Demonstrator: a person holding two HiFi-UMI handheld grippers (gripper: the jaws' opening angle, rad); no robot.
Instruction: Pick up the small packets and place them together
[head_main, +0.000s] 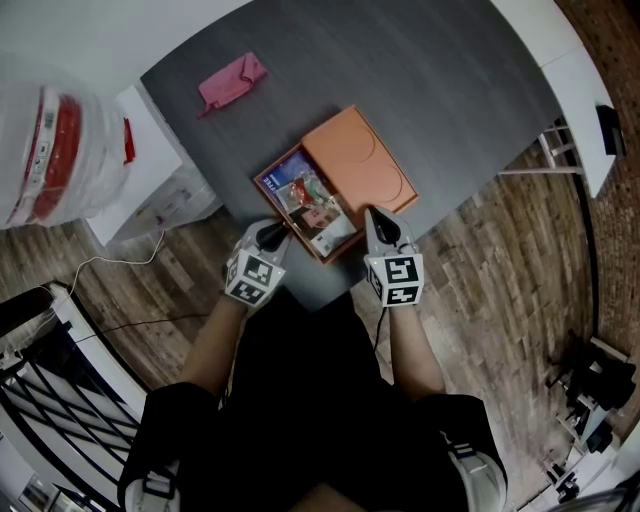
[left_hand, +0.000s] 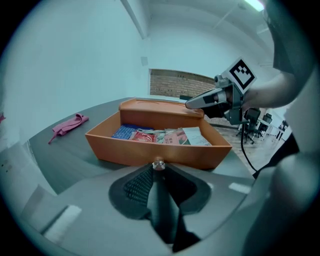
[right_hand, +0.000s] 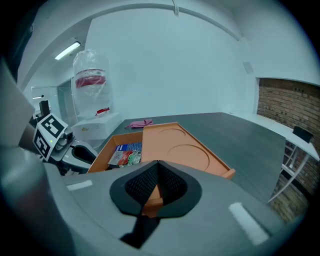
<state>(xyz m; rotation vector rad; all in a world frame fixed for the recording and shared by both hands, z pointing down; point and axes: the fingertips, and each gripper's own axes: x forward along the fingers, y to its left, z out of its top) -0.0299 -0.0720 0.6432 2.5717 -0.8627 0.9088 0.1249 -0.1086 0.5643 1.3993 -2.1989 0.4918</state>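
Here, left gripper (left_hand: 158, 170) pinching small item (left_hand: 158, 163), orange tray (left_hand: 125, 147) ahead

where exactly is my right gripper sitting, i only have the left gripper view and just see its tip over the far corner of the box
Observer: In the head view, the right gripper has its tip at the near-right edge of the orange box, about where the compartment with the packets meets the lid.
Operator: are its jaws open
Observer: No. The right gripper view shows them together. Orange shows through the gap behind them, and I cannot tell whether they pinch the wall.
Operator: what's past that back wall i see
Observer: That is the lid, lying open and flat, with two round recesses in it and nothing on it.
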